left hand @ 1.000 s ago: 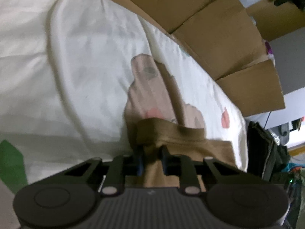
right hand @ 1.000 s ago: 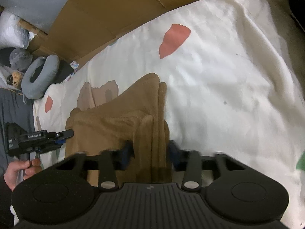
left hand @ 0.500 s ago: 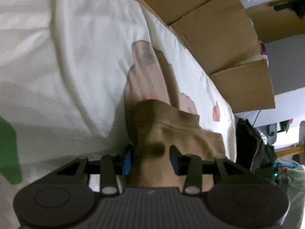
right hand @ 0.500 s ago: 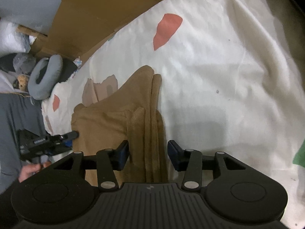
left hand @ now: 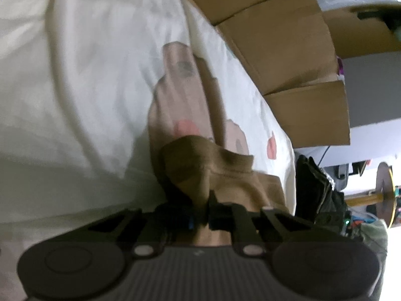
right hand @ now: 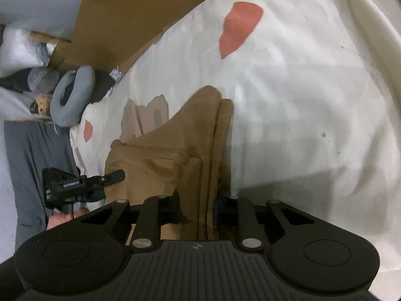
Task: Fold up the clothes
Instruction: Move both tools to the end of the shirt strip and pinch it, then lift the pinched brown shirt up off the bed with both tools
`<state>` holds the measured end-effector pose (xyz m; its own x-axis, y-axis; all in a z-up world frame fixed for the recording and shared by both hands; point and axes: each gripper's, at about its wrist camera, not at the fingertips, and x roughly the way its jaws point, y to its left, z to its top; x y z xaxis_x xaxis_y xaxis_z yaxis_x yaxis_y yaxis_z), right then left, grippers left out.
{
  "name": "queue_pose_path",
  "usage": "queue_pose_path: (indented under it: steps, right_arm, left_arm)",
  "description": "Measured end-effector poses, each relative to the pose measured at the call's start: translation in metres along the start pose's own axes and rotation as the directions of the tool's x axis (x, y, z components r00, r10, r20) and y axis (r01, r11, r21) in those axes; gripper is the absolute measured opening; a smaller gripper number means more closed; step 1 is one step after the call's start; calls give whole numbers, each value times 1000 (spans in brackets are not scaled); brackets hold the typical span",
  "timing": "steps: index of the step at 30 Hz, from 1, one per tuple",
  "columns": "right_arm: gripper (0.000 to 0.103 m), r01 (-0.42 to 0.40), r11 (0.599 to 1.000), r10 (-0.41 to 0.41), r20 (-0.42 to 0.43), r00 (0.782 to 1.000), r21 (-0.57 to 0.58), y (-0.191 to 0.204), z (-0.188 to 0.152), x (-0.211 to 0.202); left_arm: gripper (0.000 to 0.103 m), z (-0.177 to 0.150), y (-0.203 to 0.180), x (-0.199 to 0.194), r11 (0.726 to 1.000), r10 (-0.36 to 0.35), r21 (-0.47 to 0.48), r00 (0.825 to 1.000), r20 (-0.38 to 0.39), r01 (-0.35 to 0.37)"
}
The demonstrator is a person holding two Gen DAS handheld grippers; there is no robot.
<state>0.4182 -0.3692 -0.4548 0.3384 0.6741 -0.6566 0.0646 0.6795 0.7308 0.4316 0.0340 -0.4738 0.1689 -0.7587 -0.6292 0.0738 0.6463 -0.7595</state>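
Soft brown knit garment [right hand: 163, 155], folded into ridges, lies on smooth white sheet [right hand: 300, 100].

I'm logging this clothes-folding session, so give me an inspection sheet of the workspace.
Surface: white sheet with red and tan patches.
Job's things: brown garment, partly folded, lying on the sheet.
Clutter: grey neck pillow beside the sheet.
Grippers: left hand-held gripper and right hand-held gripper each shut on a bunched edge of the garment, having just closed.
Cables: dark cable, far side.
Surroundings: cardboard panels along the sheet's edge.
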Motion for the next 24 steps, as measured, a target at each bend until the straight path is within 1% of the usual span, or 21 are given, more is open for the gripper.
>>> queue_pose_path:
  steps: [6, 12, 18, 24]
  right_arm:
    - [15, 50, 997, -48, 25, 999, -56, 23, -4, -13]
    - [14, 82, 991, -77, 53, 996, -104, 48, -9, -33]
    - [13, 106, 985, -93, 100, 991, -139, 73, -21, -58]
    - [13, 106, 978, -77, 159, 984, -178, 107, -36, -95]
  left_arm:
    - [6, -2, -30, -19, 994, 66, 81, 998, 20, -67]
    - [5, -9, -67, -40, 979, 136, 146, 989, 49, -142]
    - [5, -18, -104, -65, 967, 155, 187, 983, 99, -172]
    - [5, -32, -143, -102, 959, 151, 217, 977, 153, -182]
